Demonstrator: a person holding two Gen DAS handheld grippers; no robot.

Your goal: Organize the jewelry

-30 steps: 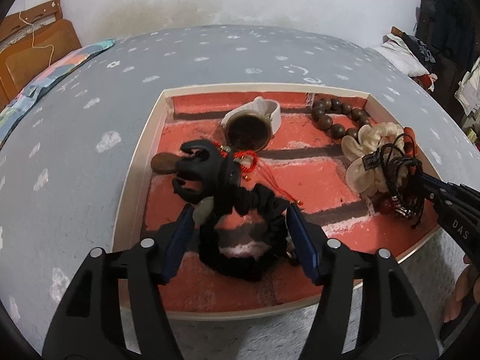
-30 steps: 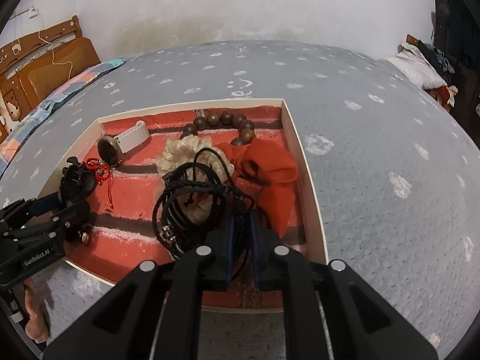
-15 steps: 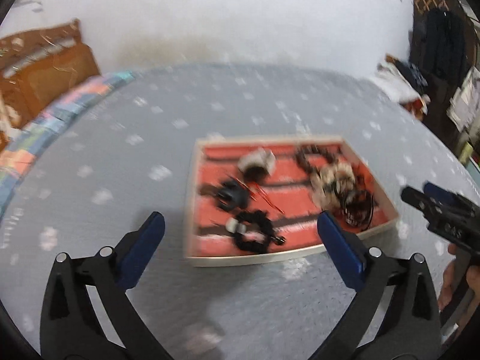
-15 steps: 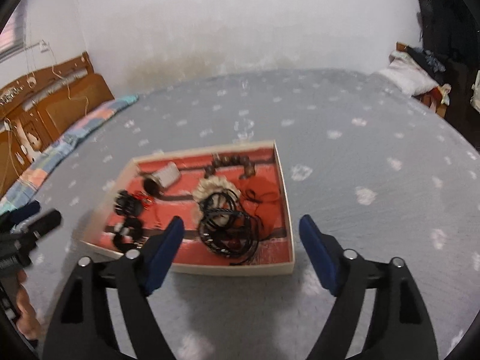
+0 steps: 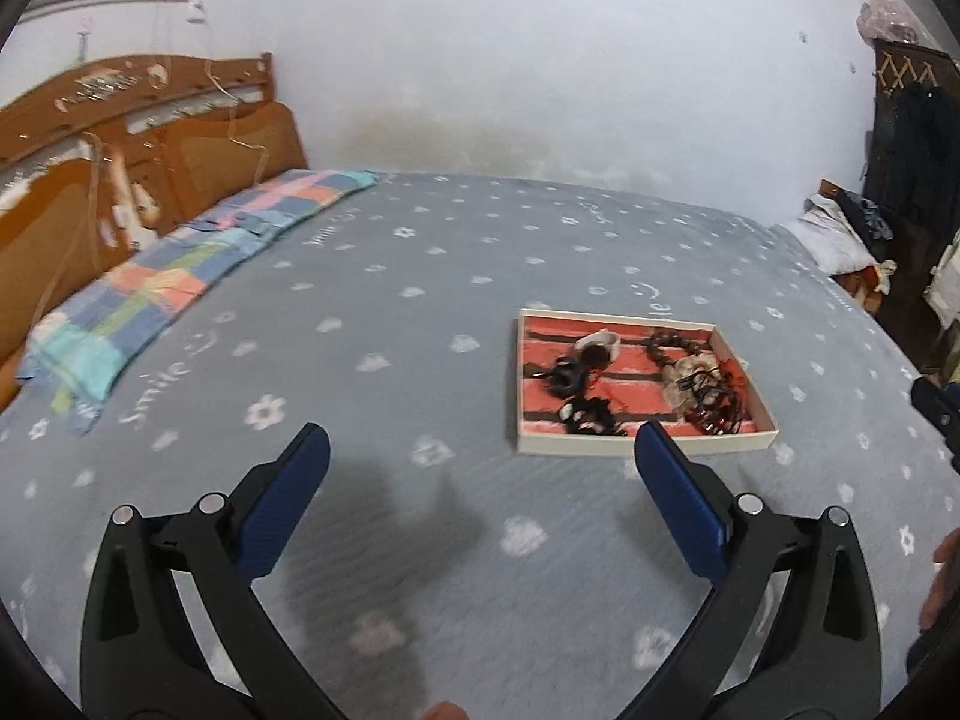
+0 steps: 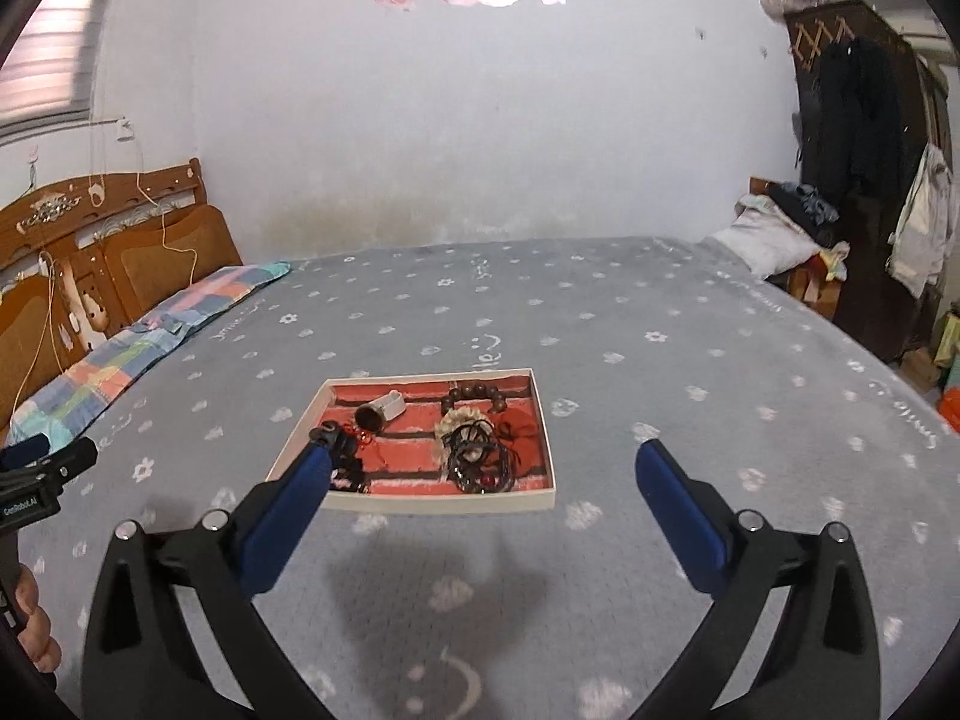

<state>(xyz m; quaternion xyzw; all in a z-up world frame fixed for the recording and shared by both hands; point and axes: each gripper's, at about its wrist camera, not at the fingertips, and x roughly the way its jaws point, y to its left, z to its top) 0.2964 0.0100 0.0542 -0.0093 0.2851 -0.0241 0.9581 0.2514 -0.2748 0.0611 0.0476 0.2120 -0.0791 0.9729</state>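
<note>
One shallow tray [image 6: 543,468], cream-rimmed with a red brick-pattern lining, sat on a grey bedspread [image 6: 660,372] printed with white flowers. All the jewelry visible lay inside it. Counted from the right wrist view: one watch with a white strap [image 6: 384,408] toward the back left, one bracelet of dark wooden beads [image 6: 474,393] toward the back right, one cream scrunchie [image 6: 459,420] just in front of the beads, one bundle of black cord bracelets [image 6: 480,459] lying partly over the scrunchie, one red cloth pouch [image 6: 519,429] touching that bundle on the right, and one black hair claw [image 5: 567,373] on the left side with a bit of red cord beside it. One black scrunchie [image 5: 591,414] lay near the tray's front edge, clearer in the left wrist view.

Two grippers were in view, both clear of the tray. The left gripper [image 5: 480,468] hung over bare bedspread with its blue pads spread wide and nothing between them. The right gripper's [image 6: 486,480] jaws were opening, already wide, and empty; its left finger [image 6: 300,492] overlapped the tray's front left corner in the picture. One patchwork pillow [image 6: 150,330] lay by one wooden headboard [image 6: 120,240].
</note>
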